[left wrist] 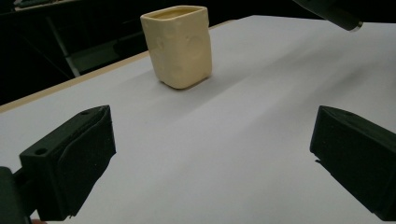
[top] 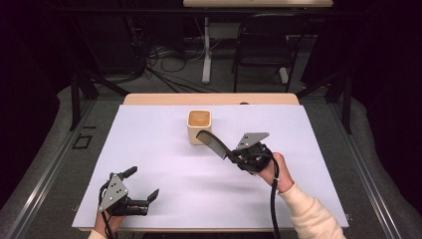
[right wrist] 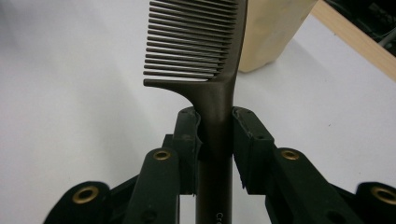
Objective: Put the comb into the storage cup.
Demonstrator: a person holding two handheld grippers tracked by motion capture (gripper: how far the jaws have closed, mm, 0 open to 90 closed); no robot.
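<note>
The right gripper [top: 233, 155] is clamping a dark comb [top: 211, 144] by its handle, teeth-end pointing to 10 o'clock toward the cream cup [top: 199, 126]; the comb is overlapping the cup's front. The left gripper [top: 142, 184] is sitting at the mat's [top: 149, 134] 7 o'clock corner, jaws spread wide and gripping nothing.

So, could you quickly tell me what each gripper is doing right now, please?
Left gripper: open, holding nothing.
Right gripper: closed on the comb handle.

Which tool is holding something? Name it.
The right tool: its jaws are shut on the dark comb handle, near the cream cup. The left tool is open and empty.
</note>
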